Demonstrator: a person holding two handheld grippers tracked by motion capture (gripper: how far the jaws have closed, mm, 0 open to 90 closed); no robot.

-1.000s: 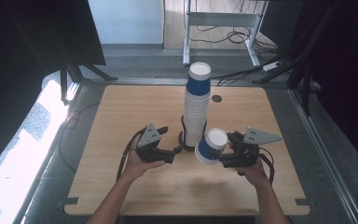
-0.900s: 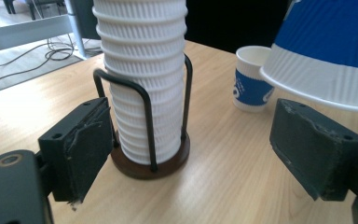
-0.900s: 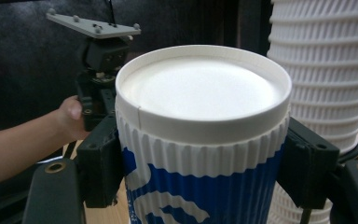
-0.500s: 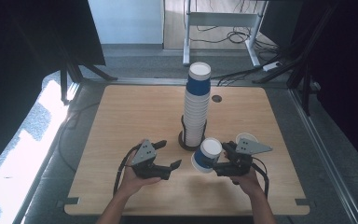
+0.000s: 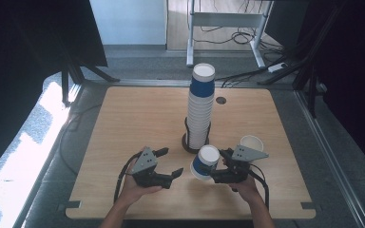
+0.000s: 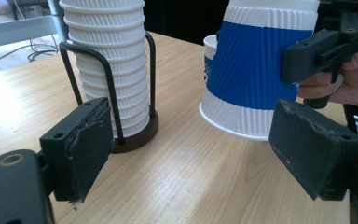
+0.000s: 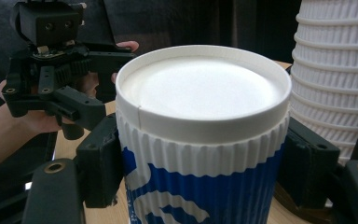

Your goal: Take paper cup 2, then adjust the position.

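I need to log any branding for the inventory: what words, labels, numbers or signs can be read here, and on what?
No legible text.
Blue cup held in the right tool: a white printed design on the blue band, partly cut off, not readable as words.
Stack of cups in the wire holder: plain ribbed white, no print visible.
Table: no markings.

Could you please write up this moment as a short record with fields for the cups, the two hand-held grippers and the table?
held cup: blue-and-white paper cup, upside down and tilted
right hand-held gripper: shut on the held cup
left hand-held gripper: open, nothing between its jaws
cup stack: upturned cups in a wire holder
loose cup: upright behind the right hand-held gripper
table: light wood
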